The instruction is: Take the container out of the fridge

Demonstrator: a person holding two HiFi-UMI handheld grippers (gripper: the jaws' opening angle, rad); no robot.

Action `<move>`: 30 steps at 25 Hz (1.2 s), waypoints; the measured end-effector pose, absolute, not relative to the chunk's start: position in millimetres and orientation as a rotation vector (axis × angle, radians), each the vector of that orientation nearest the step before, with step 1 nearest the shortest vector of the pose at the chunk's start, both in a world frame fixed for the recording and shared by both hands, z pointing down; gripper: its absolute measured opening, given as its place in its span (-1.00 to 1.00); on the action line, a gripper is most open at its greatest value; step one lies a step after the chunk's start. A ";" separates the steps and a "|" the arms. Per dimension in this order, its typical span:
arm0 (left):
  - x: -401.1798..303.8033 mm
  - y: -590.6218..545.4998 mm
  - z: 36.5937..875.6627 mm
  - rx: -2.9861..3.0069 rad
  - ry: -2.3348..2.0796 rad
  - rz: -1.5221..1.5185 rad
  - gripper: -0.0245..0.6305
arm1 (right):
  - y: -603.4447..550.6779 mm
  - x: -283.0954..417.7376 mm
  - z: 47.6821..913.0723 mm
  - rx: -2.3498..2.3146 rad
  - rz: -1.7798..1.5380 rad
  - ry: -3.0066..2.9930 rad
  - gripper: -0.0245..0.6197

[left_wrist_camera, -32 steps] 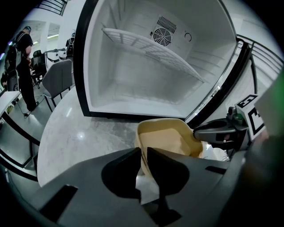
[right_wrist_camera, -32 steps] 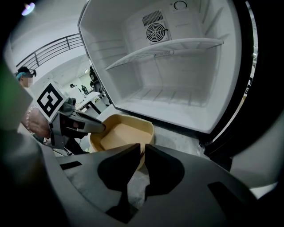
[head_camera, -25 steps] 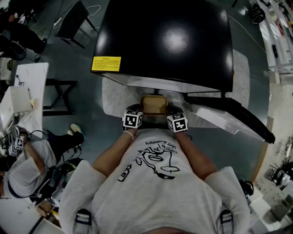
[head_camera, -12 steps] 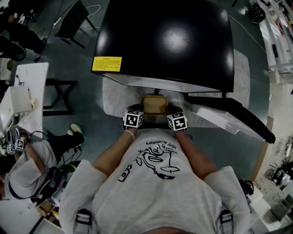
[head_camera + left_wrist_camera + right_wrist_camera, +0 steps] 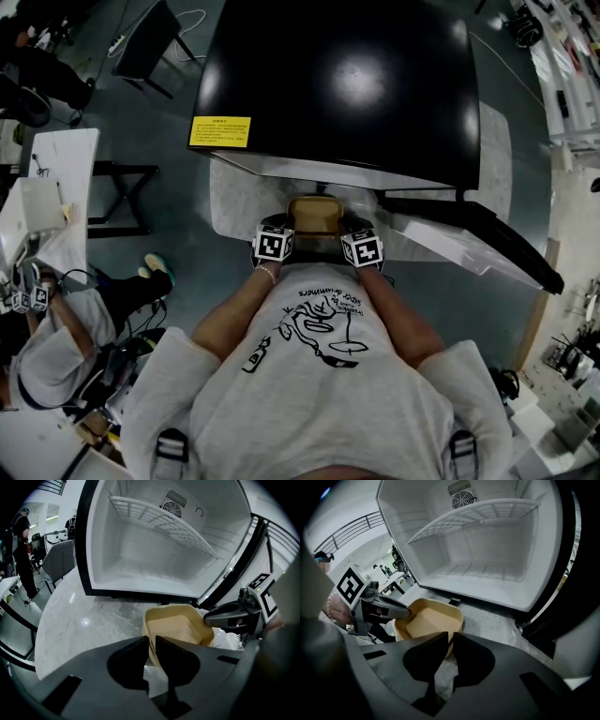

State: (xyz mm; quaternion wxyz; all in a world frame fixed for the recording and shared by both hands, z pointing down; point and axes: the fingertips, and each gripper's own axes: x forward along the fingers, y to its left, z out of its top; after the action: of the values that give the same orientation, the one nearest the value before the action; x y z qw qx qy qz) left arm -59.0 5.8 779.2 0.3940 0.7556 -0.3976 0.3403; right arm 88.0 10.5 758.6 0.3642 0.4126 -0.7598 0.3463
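While you stand in front of the open fridge (image 5: 337, 84), the tan container (image 5: 314, 214) is outside of it, between your two grippers and just before the lower edge of the fridge opening. It is over the grey marble slab (image 5: 239, 202); whether its bottom touches the slab, I cannot tell.

Your left gripper (image 5: 152, 641) has its jaws almost together, and the near wall of the container (image 5: 176, 627) passes between them, so it clamps the left rim. Your right gripper (image 5: 451, 639) does the same on the opposite side: its jaws are closed on the right rim of the container (image 5: 429, 620). In the head view, the left gripper (image 5: 286, 227) and the right gripper (image 5: 345, 230) sit close at each side of the container, both pointing down and forward.

Inside the fridge you see white walls and one wire shelf (image 5: 159, 527). The fridge door (image 5: 478, 239) stands open at your right side.
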 end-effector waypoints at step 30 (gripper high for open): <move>-62.8 8.8 798.1 1.923 -0.988 0.915 -0.75 | 17.4 85.1 774.2 1.033 0.902 -1.915 -0.77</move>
State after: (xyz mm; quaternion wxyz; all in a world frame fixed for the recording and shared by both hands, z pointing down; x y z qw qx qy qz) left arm -62.8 8.8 798.1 0.3865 0.7554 -0.3883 0.3595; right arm 85.1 17.4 774.2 0.3833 0.4050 -0.7509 0.3537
